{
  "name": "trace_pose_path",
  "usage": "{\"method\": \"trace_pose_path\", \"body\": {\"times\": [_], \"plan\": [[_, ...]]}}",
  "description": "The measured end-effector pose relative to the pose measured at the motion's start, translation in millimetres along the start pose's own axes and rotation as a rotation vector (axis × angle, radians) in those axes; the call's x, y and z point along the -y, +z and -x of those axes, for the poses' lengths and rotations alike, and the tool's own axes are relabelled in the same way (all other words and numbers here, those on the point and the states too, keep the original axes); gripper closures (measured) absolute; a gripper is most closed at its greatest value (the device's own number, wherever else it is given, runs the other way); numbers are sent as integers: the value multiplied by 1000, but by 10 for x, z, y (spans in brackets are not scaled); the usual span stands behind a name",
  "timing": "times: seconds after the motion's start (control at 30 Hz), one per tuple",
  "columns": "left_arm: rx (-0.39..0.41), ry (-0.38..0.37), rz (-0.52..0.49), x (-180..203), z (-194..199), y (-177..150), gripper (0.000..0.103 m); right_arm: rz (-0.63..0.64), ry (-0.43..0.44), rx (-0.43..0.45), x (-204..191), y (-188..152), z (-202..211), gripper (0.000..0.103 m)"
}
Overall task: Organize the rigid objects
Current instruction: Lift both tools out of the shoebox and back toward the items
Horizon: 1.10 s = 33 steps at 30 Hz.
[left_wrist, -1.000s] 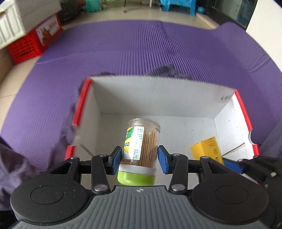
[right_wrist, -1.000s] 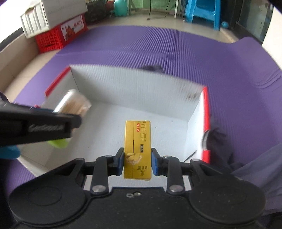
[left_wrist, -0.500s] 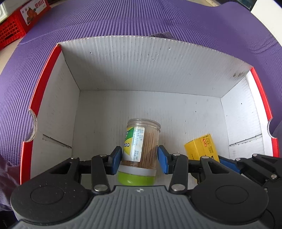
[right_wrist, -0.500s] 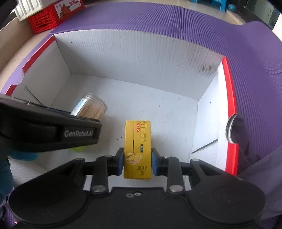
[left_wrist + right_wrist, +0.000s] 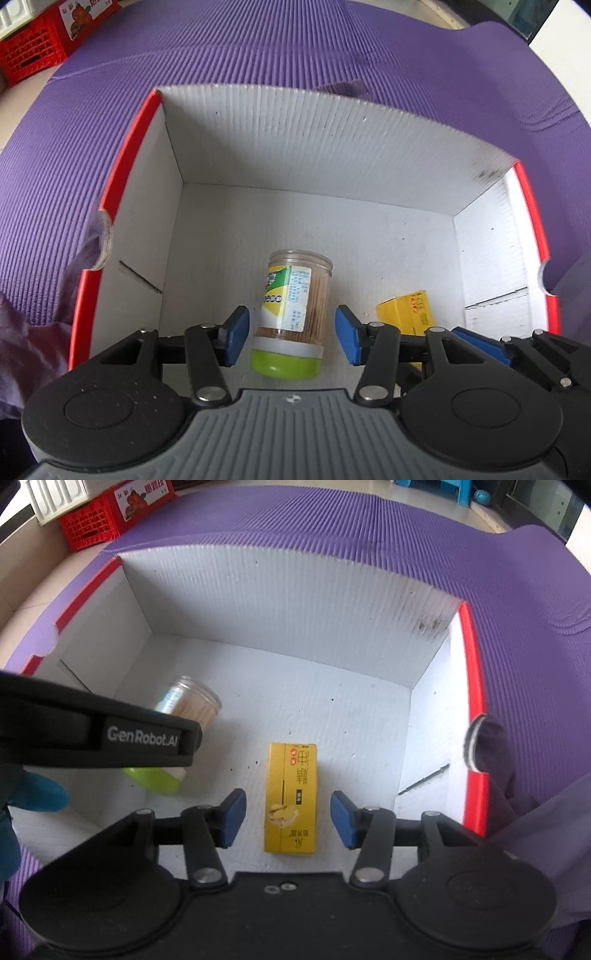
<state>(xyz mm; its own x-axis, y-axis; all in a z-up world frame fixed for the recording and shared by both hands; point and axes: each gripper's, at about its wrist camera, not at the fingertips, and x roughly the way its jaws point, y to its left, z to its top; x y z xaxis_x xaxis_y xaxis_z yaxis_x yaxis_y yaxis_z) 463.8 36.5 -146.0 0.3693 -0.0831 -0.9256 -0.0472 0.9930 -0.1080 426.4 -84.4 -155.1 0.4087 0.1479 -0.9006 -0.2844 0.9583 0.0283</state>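
A clear toothpick jar [image 5: 291,310] with a green lid lies on the floor of a white cardboard box [image 5: 314,144] with red rims. My left gripper [image 5: 291,332] is open, its blue pads apart on either side of the jar. A yellow carton [image 5: 291,797] lies flat on the box floor. My right gripper [image 5: 288,821] is open around the carton, not touching it. The jar [image 5: 188,709] shows partly behind the left gripper's body in the right wrist view. The carton [image 5: 406,314] shows at the right in the left wrist view.
The box stands on a purple ribbed mat [image 5: 258,48]. A red crate [image 5: 99,520] and a white crate sit on the floor far left. Purple cloth [image 5: 535,812] lies by the box's right wall.
Both grippers have opened. The jar and the carton, held half a second ago, now lie loose on the box floor.
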Motion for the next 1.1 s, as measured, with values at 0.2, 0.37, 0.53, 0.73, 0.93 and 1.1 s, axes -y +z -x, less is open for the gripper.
{"method": "trace_pose_path", "body": {"times": [0.2,0.37,0.53,0.73,0.93,1.1], "plan": [[57,-16,-5,2,332,-76,53,14,12,51,-19,-116,310,43],[115,-3,-22,19,674,-222,53,-6,32,113,49,-250,614,40],[167,0,-24,29,1036,-397,53,-20,57,175,68,-355,945,36],[235,4,-30,77,1436,-672,52,-14,90,236,64,-528,1294,31],[290,-1,-38,80,1716,-918,38,-5,127,290,41,-747,1617,23],[334,13,-49,114,1902,-1156,38,-11,145,340,66,-935,1829,19]]}}
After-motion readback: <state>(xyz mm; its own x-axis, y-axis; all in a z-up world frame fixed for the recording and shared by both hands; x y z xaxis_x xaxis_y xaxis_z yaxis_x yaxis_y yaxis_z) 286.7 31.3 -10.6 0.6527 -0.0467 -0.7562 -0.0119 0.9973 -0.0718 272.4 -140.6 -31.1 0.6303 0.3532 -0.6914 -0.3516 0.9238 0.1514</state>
